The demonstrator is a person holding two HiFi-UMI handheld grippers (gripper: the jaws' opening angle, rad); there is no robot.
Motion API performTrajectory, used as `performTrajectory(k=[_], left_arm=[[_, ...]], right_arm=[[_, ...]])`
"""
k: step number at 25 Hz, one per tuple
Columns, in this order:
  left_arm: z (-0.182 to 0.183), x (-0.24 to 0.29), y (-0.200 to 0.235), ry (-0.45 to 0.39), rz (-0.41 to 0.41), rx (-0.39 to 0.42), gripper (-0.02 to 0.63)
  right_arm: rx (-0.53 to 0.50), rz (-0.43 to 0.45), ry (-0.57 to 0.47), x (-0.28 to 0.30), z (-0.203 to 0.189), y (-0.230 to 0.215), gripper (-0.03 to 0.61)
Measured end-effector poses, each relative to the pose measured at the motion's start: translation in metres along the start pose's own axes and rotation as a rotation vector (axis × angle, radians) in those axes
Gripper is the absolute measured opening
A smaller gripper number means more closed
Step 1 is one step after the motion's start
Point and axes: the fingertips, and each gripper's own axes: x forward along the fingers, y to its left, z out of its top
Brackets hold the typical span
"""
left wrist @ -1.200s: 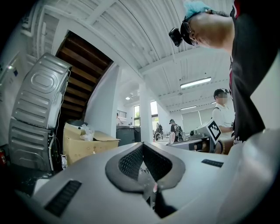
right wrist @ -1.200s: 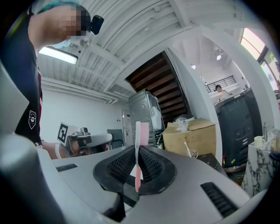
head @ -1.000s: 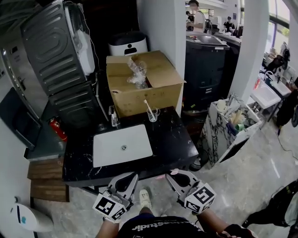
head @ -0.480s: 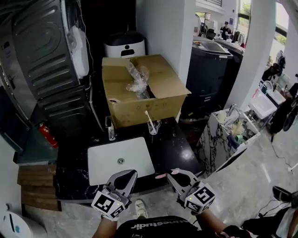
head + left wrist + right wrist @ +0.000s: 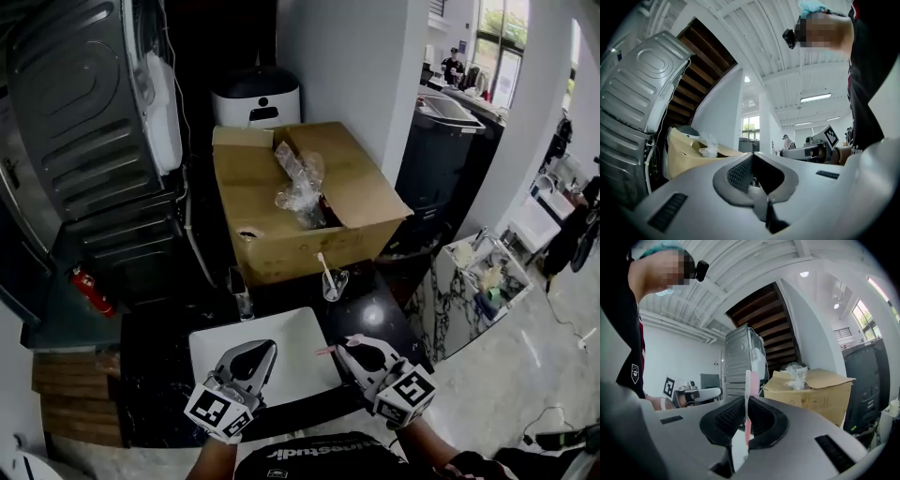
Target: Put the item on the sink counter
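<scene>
In the head view my right gripper (image 5: 347, 348) is shut on a thin pink and white stick-like item (image 5: 324, 352), perhaps a toothbrush, whose end pokes out to the left. The right gripper view shows the item (image 5: 748, 394) upright between the pads of that gripper (image 5: 746, 417). My left gripper (image 5: 261, 353) hangs beside it, jaws together with nothing in them. Both hover over the front of the black sink counter (image 5: 380, 317) and its white basin (image 5: 220, 342).
A faucet (image 5: 242, 300) and a glass with a toothbrush (image 5: 332, 280) stand behind the basin. An open cardboard box (image 5: 347, 192) with crumpled plastic fills the back. A grey metal machine (image 5: 84, 122) and a red extinguisher (image 5: 91, 291) are at left. A marble stand (image 5: 464, 281) is at right.
The counter has come closer and lower in the head view. Both grippers, before short of its front edge, now reach over the basin. The right gripper's hold is unchanged.
</scene>
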Motion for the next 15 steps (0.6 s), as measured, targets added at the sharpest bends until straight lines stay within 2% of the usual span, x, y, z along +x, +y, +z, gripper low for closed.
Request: performTrajectory(k=[5, 10, 15], left_arm=[[-0.011, 0.013, 0.028, 0.006, -0.018, -0.017, 0.015], [-0.018, 0.029, 0.045, 0.011, -0.021, -0.022, 0.015], [-0.024, 0.042, 0.054, 0.023, -0.001, -0.034, 0.015]], right_arm=[[0.003, -0.036, 0.068, 0.023, -0.011, -0.016, 0.052], [0.028, -0.027, 0.033, 0.043, -0.008, -0.031, 0.052], [0.025, -0.023, 0.077, 0.051, -0.014, -0.055, 0.052]])
